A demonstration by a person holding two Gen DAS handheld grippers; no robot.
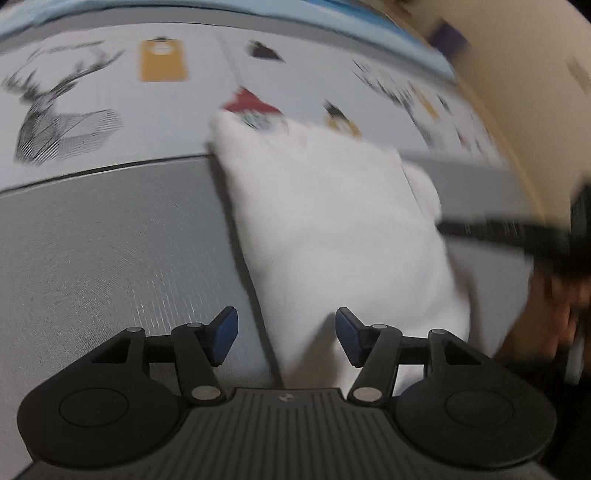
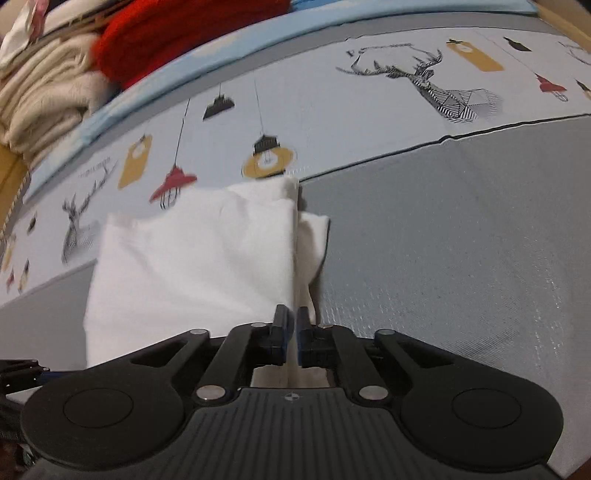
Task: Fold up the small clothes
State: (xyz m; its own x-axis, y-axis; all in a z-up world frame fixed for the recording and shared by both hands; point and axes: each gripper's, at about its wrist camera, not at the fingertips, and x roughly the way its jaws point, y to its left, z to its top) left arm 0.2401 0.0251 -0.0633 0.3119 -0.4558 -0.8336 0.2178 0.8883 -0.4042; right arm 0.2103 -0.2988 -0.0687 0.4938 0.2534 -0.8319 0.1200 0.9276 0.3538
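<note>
right now the left hand-held gripper (image 1: 286,334) stands well apart at the fingers, released, with nothing between its blue pads (image 1: 226,332). below and ahead of it lies the white garment (image 1: 332,229), already doubled over into a rough rectangle; its near corner shows in the gap between the fingers, but the pads do not touch it.

the right hand-held gripper (image 2: 291,338) is nearly clenched, its two blue pads pinching a thin raised edge of the white garment (image 2: 192,266) along the cloth's right side. a smaller flap (image 2: 314,240) of the same cloth sticks out just beyond that edge.

the garment rests on a grey textured mat (image 2: 461,240) and reaches onto a printed sheet (image 2: 332,110) with deer heads, hanging lamps and yellow tags. at the far left in the right wrist view sit a cream knitted pile (image 2: 44,107) and a red knitted piece (image 2: 177,33), well apart from the garment. the left wrist view is blurred; a dark arm of the other tool and a hand (image 1: 546,317) show at its right edge.
</note>
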